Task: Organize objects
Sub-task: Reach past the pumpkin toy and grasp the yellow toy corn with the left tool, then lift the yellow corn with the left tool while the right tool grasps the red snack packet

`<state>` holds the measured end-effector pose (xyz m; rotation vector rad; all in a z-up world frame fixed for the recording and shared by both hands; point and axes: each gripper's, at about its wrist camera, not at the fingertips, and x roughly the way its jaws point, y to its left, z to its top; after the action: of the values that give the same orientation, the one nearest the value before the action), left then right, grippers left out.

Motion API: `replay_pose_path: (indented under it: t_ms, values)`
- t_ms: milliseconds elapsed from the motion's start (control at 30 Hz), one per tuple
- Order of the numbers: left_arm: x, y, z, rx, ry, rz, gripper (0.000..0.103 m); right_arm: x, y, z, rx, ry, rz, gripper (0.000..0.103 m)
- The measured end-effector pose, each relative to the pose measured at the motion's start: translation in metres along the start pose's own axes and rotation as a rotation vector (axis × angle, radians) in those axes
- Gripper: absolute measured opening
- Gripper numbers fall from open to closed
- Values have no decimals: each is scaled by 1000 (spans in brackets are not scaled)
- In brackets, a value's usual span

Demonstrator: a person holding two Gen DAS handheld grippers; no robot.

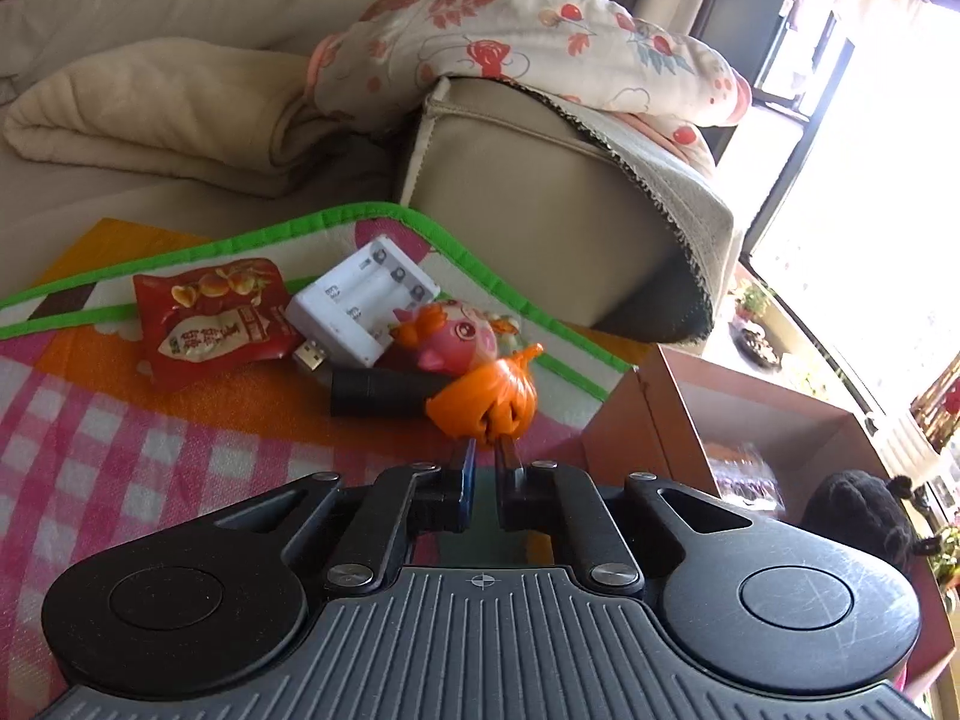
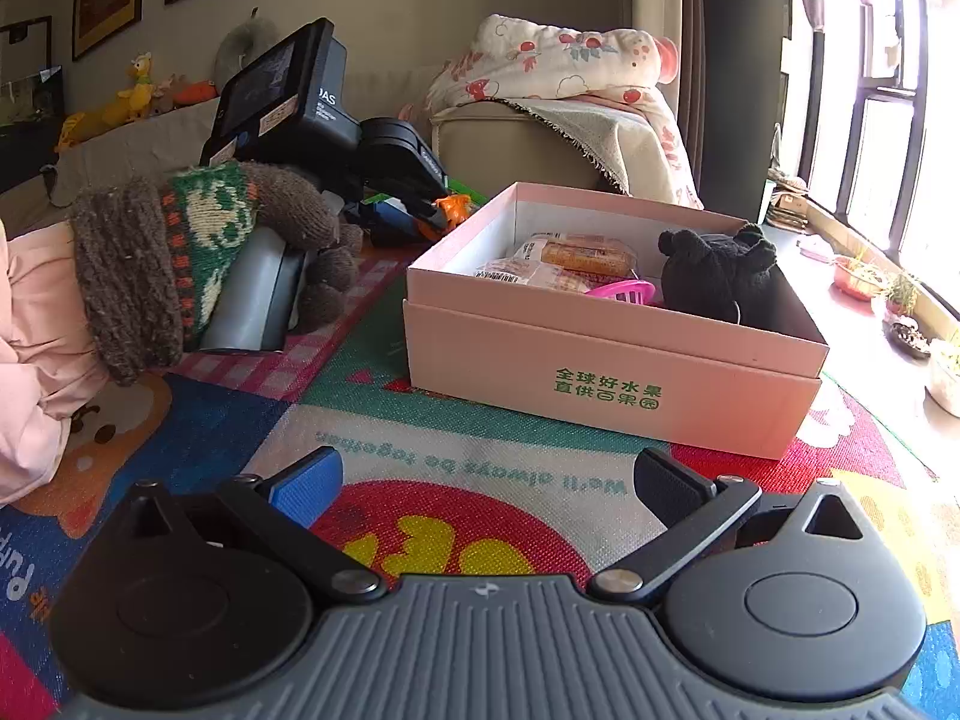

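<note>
On the bright patchwork play mat (image 2: pixel 480 438) beside a beige sofa (image 1: pixel 540 210) and sunny windows sits a pink cardboard box (image 2: pixel 600 360), holding snack packs and a black knitted toy (image 2: pixel 720 276). The left gripper (image 1: pixel 487 441) is pinched tight on a small orange plastic pumpkin toy (image 1: pixel 486 399), near a white battery charger (image 1: pixel 360 300). The right gripper (image 2: pixel 480 480) hangs wide open over the mat, holding nothing.
</note>
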<state>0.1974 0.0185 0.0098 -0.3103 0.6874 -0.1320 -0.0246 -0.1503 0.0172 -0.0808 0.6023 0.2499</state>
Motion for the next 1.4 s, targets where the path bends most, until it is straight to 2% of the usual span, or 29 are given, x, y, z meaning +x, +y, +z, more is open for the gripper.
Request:
replay_pose_path:
  t_ms: [100,200,300,467,600,700,733,800,1000,1100,1233,1300,1400]
  values:
    - [-16,5,-8,-15,44,-71,9,1,0,0,1,6,-1,103]
    - [-22,9,-10,-107,113,-158,11,2,0,0,3,10,-5,103]
    - [-18,8,-8,-188,153,-174,12,2,1,1,0,16,-9,103]
    - [-11,1,-6,-212,140,-123,18,0,1,0,1,6,-24,103]
    - [-9,1,-2,-242,163,-174,19,0,1,1,1,6,-17,103]
    - [-9,-2,-2,-196,179,-165,21,0,1,1,2,5,-15,103]
    - [-7,-3,-3,-167,192,-157,27,0,1,1,2,6,-14,103]
    - [-3,-4,-5,-151,217,-158,32,1,1,1,2,7,-13,103]
    - [3,-6,-11,-120,209,-151,36,3,2,1,3,17,-10,103]
    - [-2,-6,-13,-83,212,-168,34,5,3,1,9,26,-14,103]
    - [-35,10,-31,-88,218,-222,34,8,3,2,12,48,-9,103]
    - [-58,25,-41,-85,189,-230,34,10,3,2,12,61,-2,103]
    - [-98,53,-55,-66,111,-194,34,10,7,9,-24,60,25,103]
